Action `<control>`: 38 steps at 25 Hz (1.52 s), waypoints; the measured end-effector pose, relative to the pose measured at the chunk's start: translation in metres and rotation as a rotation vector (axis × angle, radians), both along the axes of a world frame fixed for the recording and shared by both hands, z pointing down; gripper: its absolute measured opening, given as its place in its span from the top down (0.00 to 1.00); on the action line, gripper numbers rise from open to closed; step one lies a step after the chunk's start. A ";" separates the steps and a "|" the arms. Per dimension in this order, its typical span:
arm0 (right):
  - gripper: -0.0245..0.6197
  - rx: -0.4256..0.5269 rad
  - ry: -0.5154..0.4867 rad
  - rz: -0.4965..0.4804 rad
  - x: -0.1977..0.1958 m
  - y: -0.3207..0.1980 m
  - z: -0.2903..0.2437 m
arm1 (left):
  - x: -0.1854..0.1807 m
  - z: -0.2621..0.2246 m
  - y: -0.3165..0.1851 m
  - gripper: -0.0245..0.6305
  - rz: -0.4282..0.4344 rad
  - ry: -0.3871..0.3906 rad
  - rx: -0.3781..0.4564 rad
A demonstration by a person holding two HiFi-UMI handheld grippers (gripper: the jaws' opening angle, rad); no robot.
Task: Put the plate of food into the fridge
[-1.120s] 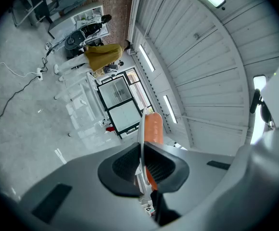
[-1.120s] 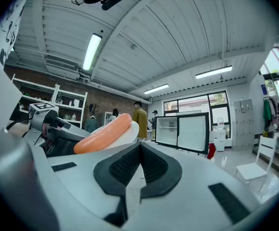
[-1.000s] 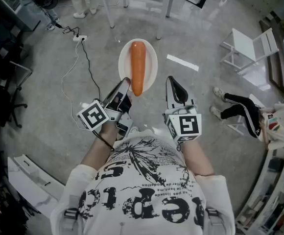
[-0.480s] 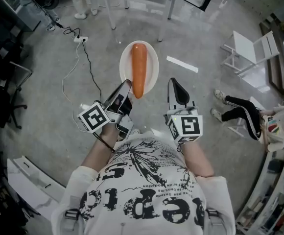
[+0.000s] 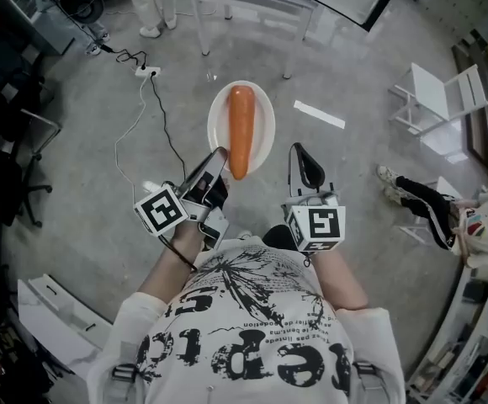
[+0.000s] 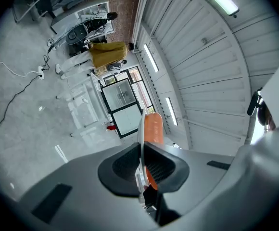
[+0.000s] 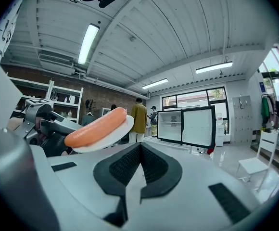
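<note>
1. The left gripper (image 5: 219, 154) pinches the near rim of the white plate (image 5: 261, 112), jaws pressed onto its edge. It holds the plate level, probably so the orange sausage (image 5: 241, 133) won't roll off.
2. The right gripper (image 5: 305, 154) is pressed together on nothing, just beside the plate.
3. The fridge (image 7: 185, 125) stands well ahead, its door apparently open.

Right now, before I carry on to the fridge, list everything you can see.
plate: one, white, gripped at its near rim
food: one, orange, carrot-shaped, lying along the plate
fridge: one, black-framed, door open, on a white table ahead
chair: one, white, on the floor at right
power strip: one, white, on the floor with cables
standing people: two, by the fridge
seated person: one, far right
left claw: shut on the plate
right claw: shut, empty, beside the plate
</note>
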State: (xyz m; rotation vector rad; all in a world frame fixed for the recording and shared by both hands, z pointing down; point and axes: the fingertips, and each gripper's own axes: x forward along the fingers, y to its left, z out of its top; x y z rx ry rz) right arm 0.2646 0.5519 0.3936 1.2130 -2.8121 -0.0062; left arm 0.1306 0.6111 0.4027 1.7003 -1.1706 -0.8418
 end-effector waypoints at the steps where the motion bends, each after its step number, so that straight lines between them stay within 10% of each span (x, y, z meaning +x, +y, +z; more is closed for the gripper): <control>1: 0.96 -0.005 0.004 -0.006 -0.006 -0.005 0.002 | -0.006 0.000 -0.004 0.92 -0.007 0.002 -0.001; 38: 0.96 0.050 -0.030 -0.096 -0.146 -0.438 -0.018 | -0.151 -0.018 -0.422 0.92 -0.095 -0.031 0.026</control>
